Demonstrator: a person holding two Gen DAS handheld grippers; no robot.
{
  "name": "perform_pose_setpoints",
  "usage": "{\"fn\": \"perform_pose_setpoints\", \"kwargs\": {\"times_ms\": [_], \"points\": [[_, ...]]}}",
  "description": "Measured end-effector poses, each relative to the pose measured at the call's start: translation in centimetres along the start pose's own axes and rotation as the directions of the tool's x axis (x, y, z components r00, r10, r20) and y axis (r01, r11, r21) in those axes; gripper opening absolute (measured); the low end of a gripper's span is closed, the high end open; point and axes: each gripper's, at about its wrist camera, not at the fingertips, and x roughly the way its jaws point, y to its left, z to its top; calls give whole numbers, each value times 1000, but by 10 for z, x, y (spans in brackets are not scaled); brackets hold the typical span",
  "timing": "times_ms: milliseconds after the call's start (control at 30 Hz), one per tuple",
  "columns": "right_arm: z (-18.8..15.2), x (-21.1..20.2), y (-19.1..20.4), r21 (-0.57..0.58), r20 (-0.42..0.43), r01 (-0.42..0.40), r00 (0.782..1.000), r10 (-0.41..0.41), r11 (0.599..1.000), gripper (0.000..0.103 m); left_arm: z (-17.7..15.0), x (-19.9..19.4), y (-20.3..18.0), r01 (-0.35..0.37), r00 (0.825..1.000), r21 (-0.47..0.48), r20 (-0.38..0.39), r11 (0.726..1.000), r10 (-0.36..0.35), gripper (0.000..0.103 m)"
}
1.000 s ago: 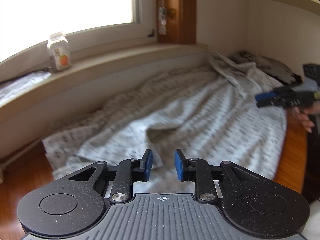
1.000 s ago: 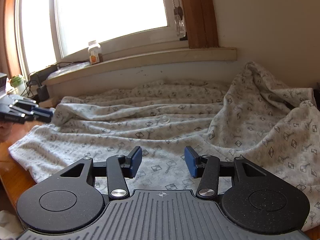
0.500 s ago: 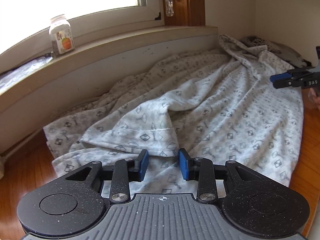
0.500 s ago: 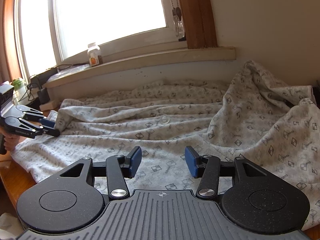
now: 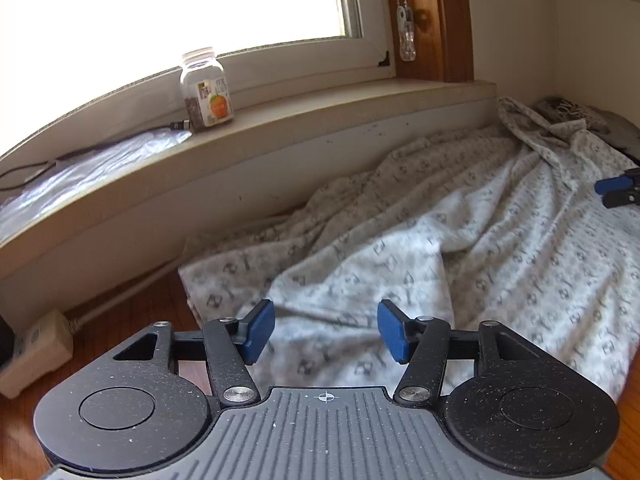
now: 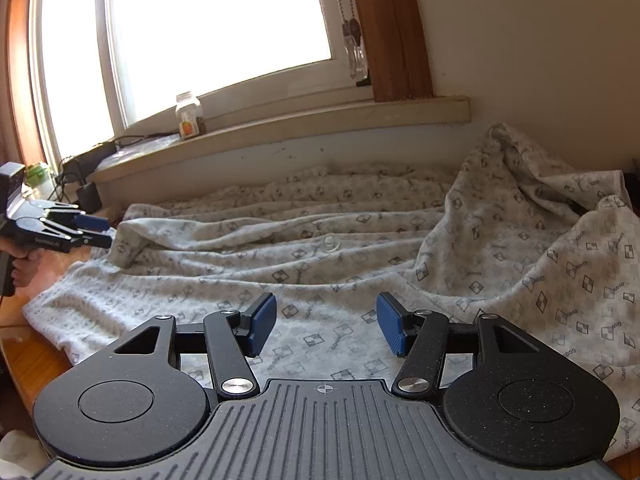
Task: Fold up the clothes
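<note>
Both tongs stand released: my left gripper (image 5: 326,332), whose jaws have just been opening, hovers empty above the near left corner of the patterned garment (image 5: 460,264), and my right gripper (image 6: 326,330), widening slightly too, waits over its near edge. Spread crumpled across the wooden table (image 5: 132,320) below the windowsill (image 5: 280,136), the garment probably needs both near corners pinched for the first fold.

Right claw (image 5: 618,192) cut off at 3 o'clock edge; jar (image 6: 188,115) label too small to read; garment (image 5: 440,264) motion-blurred.
</note>
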Motion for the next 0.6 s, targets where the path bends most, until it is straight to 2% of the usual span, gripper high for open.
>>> {"fn": "perform_pose_setpoints", "kwargs": {"times_ms": [200,300,333,367,400,467,600], "points": [[0,-2,0,3,10,2,1000,-2,1000,56,16,40,33,-15,999,-100,-47,995,10,61],[-1,-3,0,3,16,1,1000,-1,1000,56,15,52,46,6,996,-159,-82,987,-19,53],[-1,-3,0,3,19,0,1000,0,1000,56,14,52,48,15,997,-171,-77,985,-29,46],[-1,-4,-1,4,22,-1,1000,1,1000,56,14,51,50,29,997,-181,-69,983,-42,29],[-1,-4,-1,6,25,-2,1000,2,1000,56,14,50,50,36,997,-181,-61,983,-48,24],[-1,-5,-1,8,29,-5,1000,4,1000,56,16,46,47,24,999,-154,-41,988,-30,5],[-1,-5,-1,9,36,-8,999,8,1000,56,31,23,41,-51,994,-131,87,990,62,5]]}}
